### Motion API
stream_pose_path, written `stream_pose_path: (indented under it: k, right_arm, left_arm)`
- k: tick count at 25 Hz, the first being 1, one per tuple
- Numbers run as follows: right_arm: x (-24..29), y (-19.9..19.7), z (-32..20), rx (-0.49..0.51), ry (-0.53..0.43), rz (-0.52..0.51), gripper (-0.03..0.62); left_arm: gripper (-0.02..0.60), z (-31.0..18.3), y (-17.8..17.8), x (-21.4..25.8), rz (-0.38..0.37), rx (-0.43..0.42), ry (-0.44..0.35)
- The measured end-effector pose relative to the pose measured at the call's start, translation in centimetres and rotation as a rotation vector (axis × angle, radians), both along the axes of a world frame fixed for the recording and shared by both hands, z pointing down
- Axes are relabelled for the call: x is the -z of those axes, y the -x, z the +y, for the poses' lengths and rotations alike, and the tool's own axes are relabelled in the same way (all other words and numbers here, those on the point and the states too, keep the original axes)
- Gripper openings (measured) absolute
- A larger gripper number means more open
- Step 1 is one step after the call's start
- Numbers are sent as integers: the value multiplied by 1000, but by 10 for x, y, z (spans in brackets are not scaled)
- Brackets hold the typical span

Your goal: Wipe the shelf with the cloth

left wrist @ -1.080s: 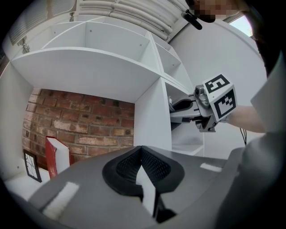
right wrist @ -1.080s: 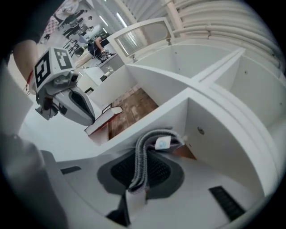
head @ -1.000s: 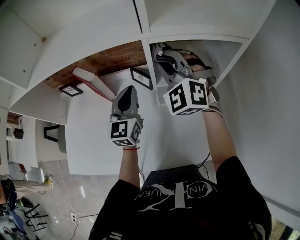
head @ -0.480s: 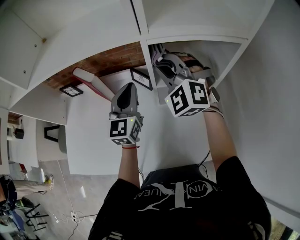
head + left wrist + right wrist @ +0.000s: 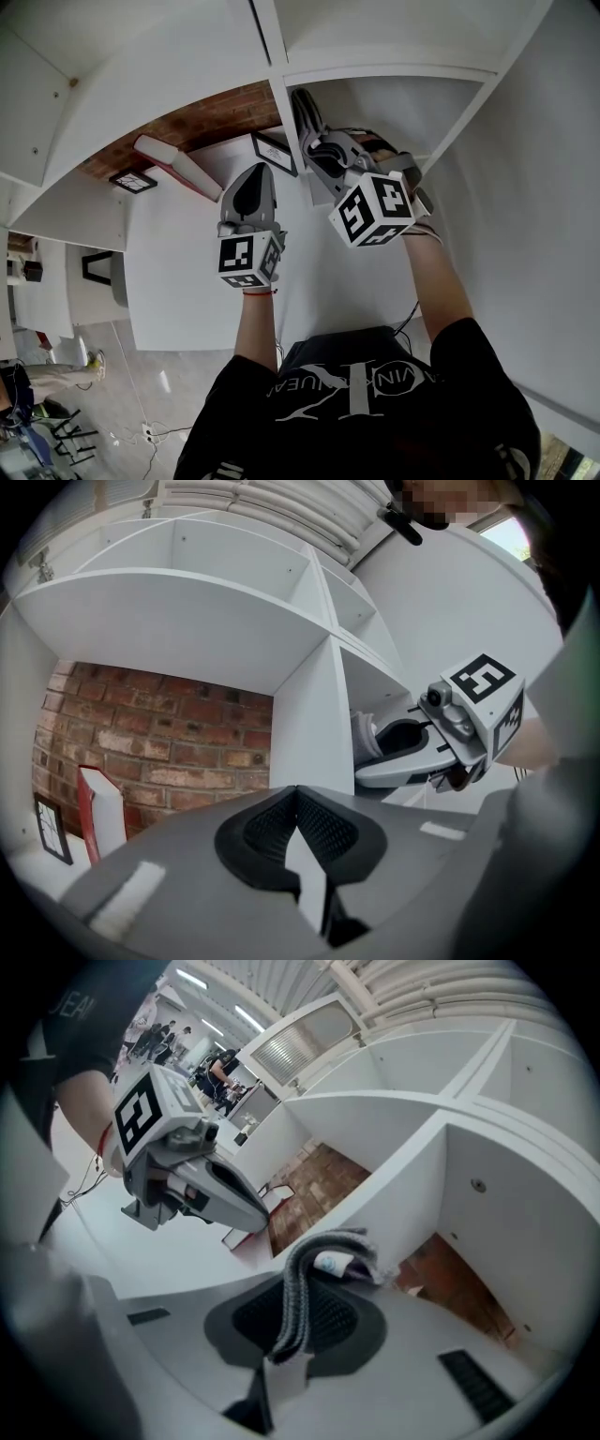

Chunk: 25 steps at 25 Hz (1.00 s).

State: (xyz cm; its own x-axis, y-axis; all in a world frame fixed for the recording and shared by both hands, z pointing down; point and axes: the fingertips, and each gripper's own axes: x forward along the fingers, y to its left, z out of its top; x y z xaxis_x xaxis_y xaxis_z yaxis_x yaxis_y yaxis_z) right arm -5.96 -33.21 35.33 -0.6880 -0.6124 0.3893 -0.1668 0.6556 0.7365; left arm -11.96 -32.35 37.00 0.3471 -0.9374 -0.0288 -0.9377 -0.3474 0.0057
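1. My left tool (image 5: 249,187) hovers over the white worktop (image 5: 178,281), its jaws pressed together with nothing between them.
2. Just to its right and reaching further in, my right tool (image 5: 307,120) is clenched on the grey cloth (image 5: 298,1283). The cloth stands folded between the pads, with a small label at its top.
3. The cloth sits at the mouth of the right-hand compartment of the white shelf (image 5: 279,98), just beside the upright divider. I cannot tell whether it touches a board.
4. In the left compartment a red-and-white slab (image 5: 173,159) leans, and a black-framed picture (image 5: 274,151) stands near the divider.
5. Behind them is a brick wall (image 5: 211,122).
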Motion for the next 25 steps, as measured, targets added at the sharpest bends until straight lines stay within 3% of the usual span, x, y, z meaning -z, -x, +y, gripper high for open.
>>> stream_pose_path:
  k: [5,10,12,15,20,25]
  right_arm:
    - [-11,0,7,5,68,-8,52]
    - [-36,-2,11,18,90,106,54]
    - [-43,-3,12,10,134,116,54]
    - [-45,-7,10,-32,255,48,52]
    - [-27,-38,-14,-241,345,-163,52]
    - [-24,-86,-36,-470,332,-285,54]
  left_arm:
    - [11,-2,-8,-4,3,-14,16]
    - [11,-3,-11,-2,5,-15,10]
    - [11,-3,-10,-3,2,-11,12]
    - [11,-1,-8,-1,1,-4,9]
    - [11,1,-2,0,-4,5,8]
    - [11,2,-3,1,-4,2,3]
